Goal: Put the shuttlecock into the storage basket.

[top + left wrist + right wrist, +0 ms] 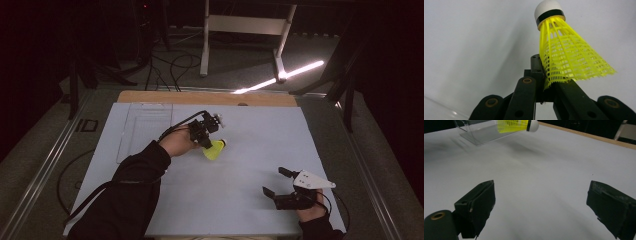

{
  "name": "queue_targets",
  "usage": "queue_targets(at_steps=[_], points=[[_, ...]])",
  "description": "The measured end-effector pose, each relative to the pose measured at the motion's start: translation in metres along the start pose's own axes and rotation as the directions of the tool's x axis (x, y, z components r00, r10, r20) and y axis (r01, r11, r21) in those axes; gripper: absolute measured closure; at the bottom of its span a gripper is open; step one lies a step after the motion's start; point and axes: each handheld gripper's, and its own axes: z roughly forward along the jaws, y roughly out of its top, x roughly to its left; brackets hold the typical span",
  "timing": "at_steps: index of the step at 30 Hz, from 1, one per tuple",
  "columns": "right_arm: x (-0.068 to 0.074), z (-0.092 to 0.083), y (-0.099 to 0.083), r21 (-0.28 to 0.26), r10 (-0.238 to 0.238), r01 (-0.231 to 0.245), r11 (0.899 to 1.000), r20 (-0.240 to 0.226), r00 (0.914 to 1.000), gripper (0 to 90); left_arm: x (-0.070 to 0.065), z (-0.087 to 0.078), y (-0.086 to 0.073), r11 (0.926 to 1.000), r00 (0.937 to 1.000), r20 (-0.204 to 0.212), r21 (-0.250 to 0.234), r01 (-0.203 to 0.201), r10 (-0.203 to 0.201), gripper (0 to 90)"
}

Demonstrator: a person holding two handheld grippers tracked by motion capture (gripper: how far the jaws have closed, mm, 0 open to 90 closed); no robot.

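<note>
A yellow plastic shuttlecock (216, 149) with a white cork tip hangs above the middle of the white table sheet (250, 160). My left gripper (207, 142) is shut on the rim of its skirt. In the left gripper view the jaws pinch the mesh edge of the shuttlecock (566, 57) and the cork points away from me. My right gripper (276, 182) rests near the table's front right, open, with nothing between its jaws. In the right gripper view the shuttlecock (516, 125) floats at the top, cork to the right.
A clear plastic box (145, 127) lies on the sheet at the back left; the right gripper view has it as a clear box (477, 131) behind the shuttlecock. A wooden table edge (210, 97) runs along the back. Beyond it stands a white frame (245, 30).
</note>
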Motion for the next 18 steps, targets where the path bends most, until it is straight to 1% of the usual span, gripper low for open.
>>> queue_targets(at_steps=[5, 9, 11, 12, 13, 14, 15, 18], points=[[0.000, 0.000, 0.000, 0.000, -0.001, 0.001, 1.000, 0.002, 1.0000, 8.7, 0.002, -0.012, -0.003, 0.9999, 0.9999, -0.014, -0.012, 0.007, -0.007, 90.0], [0.000, 0.001, 0.000, -0.002, 0.002, -0.002, 1.000, 0.000, 1.0000, 8.7, 0.004, -0.022, -0.005, 0.9997, 0.9998, -0.013, -0.021, 0.014, -0.014, 90.0], [-0.001, 0.001, 0.000, -0.004, 0.003, -0.003, 1.000, -0.003, 1.0000, 8.7, 0.005, -0.027, -0.006, 0.9995, 0.9997, -0.021, -0.029, 0.015, -0.016, 90.0], [-0.001, 0.001, 0.000, -0.006, 0.006, -0.006, 1.000, -0.005, 1.0000, 8.7, 0.006, -0.028, -0.007, 0.9993, 0.9997, -0.015, -0.030, 0.021, -0.021, 90.0], [-0.001, 0.001, 0.000, -0.007, 0.008, -0.008, 1.000, -0.005, 1.0000, 8.7, 0.006, -0.030, -0.007, 0.9993, 0.9996, -0.019, -0.034, 0.018, -0.019, 90.0], [-0.002, 0.001, 0.000, -0.008, 0.009, -0.009, 1.000, -0.008, 0.9999, 8.7, 0.007, -0.032, -0.008, 0.9989, 0.9994, -0.021, -0.038, 0.026, -0.027, 90.0], [-0.002, 0.000, 0.000, -0.008, 0.017, -0.017, 1.000, -0.011, 0.9998, 8.7, 0.008, -0.034, -0.009, 0.9991, 0.9994, -0.023, -0.036, 0.024, -0.024, 90.0], [-0.003, 0.000, 0.000, -0.018, 0.024, -0.024, 1.000, -0.015, 0.9996, 8.7, 0.011, -0.039, -0.012, 0.9982, 0.9990, -0.022, -0.047, 0.037, -0.038, 90.0]])
